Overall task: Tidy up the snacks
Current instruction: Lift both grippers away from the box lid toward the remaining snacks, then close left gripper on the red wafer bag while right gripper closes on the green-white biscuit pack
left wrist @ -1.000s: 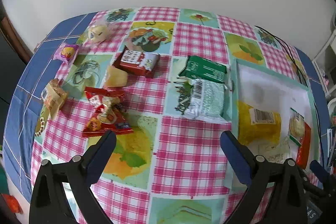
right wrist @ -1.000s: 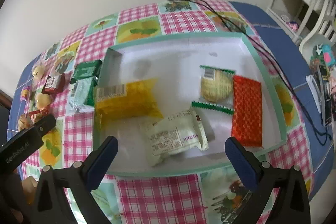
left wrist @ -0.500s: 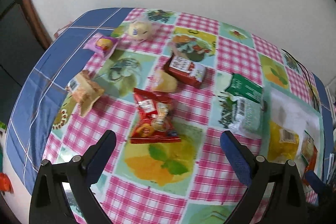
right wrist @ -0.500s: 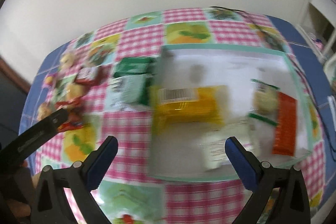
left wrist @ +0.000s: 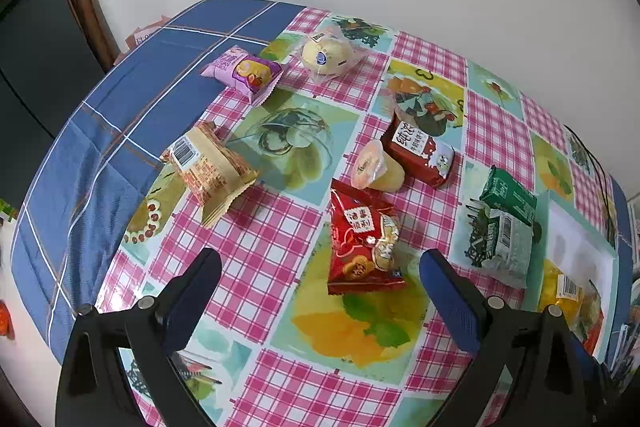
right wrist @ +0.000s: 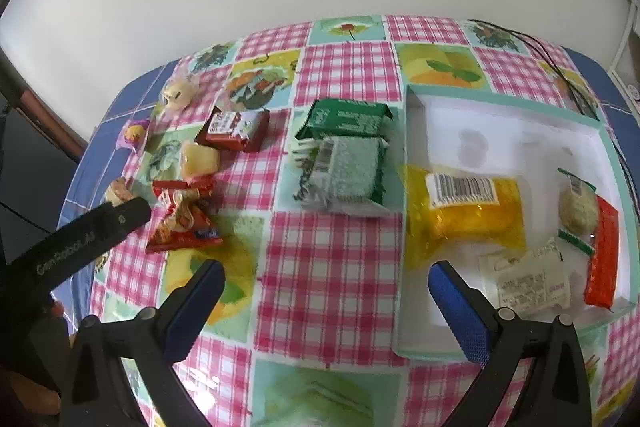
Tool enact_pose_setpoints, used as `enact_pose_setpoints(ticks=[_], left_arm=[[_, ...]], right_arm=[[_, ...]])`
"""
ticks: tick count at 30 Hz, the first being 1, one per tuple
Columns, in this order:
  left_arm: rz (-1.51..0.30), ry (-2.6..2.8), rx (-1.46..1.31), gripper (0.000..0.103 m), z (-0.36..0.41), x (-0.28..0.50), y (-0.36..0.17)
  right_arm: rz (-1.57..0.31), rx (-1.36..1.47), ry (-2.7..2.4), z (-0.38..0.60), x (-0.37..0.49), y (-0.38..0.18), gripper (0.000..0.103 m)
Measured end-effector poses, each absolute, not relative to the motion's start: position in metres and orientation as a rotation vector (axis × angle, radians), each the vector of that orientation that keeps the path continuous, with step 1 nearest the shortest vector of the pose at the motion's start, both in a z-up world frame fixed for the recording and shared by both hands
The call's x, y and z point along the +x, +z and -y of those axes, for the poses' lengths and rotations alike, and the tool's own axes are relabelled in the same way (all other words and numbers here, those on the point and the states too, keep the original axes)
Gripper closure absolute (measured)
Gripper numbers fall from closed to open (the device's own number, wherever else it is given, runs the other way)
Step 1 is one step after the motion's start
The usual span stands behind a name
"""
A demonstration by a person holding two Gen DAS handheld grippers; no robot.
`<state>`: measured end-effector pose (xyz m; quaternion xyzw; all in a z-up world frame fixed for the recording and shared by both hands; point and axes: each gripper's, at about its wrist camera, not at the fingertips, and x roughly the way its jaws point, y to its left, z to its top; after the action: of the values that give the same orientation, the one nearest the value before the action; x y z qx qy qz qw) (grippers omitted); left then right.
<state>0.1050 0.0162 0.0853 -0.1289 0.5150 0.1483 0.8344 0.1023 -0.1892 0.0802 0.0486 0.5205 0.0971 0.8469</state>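
My left gripper [left wrist: 320, 269] and right gripper [right wrist: 326, 279] both hang with fingers spread wide, empty, over a glossy checked tablecloth [right wrist: 328, 267]. Eight loose snacks lie outside: nearest, a crinkly red bag [left wrist: 362, 247]; farther, a jelly cup [left wrist: 376, 167] and two stacked green packets [right wrist: 344, 155]. At right, a shallow white tray [right wrist: 500, 115] holds four flat wrapped snacks.
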Motion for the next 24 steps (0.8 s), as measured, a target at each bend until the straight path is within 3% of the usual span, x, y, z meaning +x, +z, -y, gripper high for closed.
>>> enact_pose_setpoints(ticks=[14, 16, 24], left_arm=[[-1.164, 0.237, -0.327, 0.004, -0.028, 0.139, 0.065], [-1.173, 0.210, -0.351, 0.007, -0.028, 0.142, 0.060], [-1.207, 0.128, -0.430, 0.033, -0.028, 0.155, 0.046]], right_arm=[[-1.019, 0.121, 0.176, 0.179, 0.136, 0.090, 0.003], [-1.019, 0.131, 0.166, 0.180, 0.142, 0.088, 0.013], [-1.058, 0.086, 0.110, 0.176, 0.168, 0.071, 0.035]])
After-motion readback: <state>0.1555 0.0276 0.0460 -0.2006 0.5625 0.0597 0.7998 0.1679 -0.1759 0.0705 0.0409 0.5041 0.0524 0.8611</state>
